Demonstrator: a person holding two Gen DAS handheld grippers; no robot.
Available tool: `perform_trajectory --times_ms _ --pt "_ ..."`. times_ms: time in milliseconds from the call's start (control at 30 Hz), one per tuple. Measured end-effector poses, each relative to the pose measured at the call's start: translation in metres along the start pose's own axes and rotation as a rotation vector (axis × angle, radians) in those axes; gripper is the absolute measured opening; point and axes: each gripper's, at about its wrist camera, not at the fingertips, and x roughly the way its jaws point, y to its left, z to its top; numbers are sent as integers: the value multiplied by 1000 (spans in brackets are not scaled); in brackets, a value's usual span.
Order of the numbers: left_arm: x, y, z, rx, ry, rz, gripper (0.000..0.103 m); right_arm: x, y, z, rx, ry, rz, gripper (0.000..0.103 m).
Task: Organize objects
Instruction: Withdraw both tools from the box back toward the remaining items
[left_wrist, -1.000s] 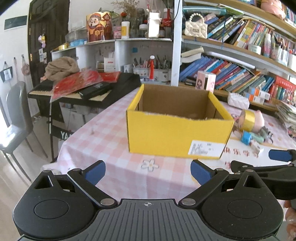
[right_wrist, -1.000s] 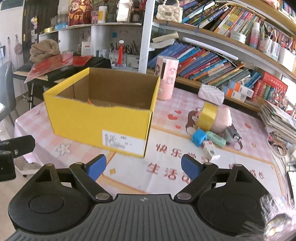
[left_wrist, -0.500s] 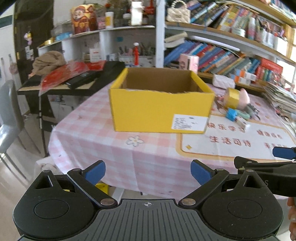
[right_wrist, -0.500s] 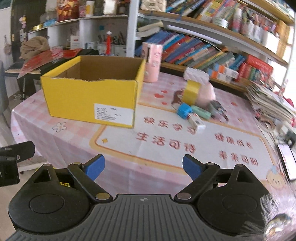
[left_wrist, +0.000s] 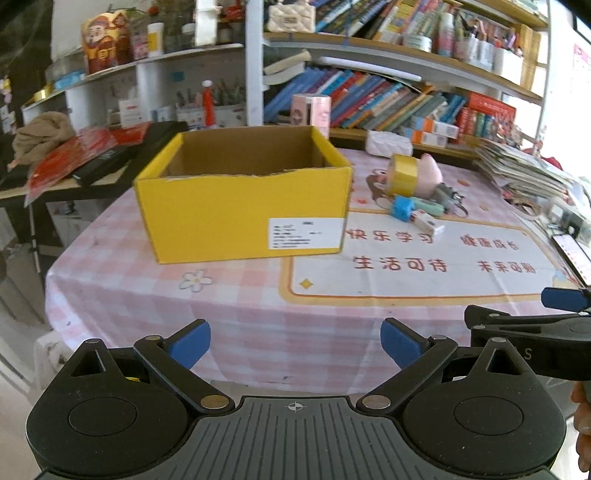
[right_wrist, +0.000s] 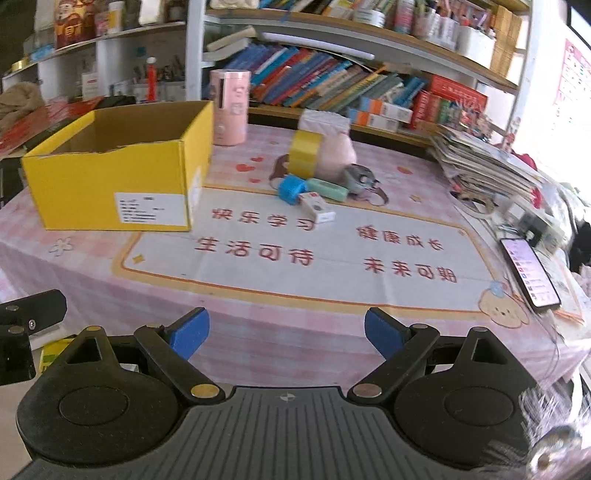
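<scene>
Left wrist: both grippers wide apart, empty; yellow box ahead, tape roll beside.

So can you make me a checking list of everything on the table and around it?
Surface: table under a pink checked cloth with a printed mat.
Job's things: open yellow box; beside it a small pile: yellow tape roll, pink plush, blue block, green case, small white box.
Clutter: pink tin, paper stack, phone.
Grippers: left claw and right claw open, empty.
Cables: a thin one by the phone.
Surroundings: bookshelves.
</scene>
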Motion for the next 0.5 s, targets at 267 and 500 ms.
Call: perform_trajectory --times_ms 267,500 --pt "12 -16 9 18 11 -6 100 9 -15 2 13 12 -19 91" --pt "30 -40 20 44 25 -33 100 23 -39 9 33 30 -41 91"
